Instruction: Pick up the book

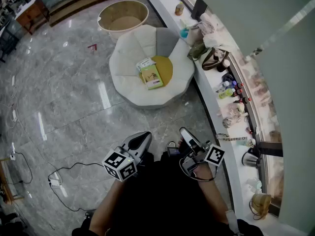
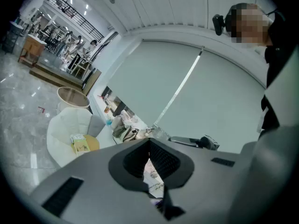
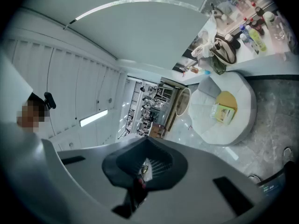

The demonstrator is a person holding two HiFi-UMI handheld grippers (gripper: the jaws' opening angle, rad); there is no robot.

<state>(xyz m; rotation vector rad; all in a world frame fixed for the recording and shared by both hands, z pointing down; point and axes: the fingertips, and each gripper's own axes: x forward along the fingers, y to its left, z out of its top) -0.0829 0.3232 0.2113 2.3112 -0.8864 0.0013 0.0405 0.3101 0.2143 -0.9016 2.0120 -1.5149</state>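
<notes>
Where one chair (image 1: 132,90) stands, one green book (image 1: 152,76) lies.

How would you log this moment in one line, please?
stage: before reach | book: on yellow cushion, white chair | left gripper: shut, empty | right gripper: shut, empty

White chair (image 1: 129,90) on floor (image 1: 74,112); cushion (image 1: 166,68), book (image 1: 152,76) on seat.

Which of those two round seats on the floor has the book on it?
The white padded seat, the nearer one: the green book lies on its yellow cushion. The beige tub seat beyond it holds none.
</notes>
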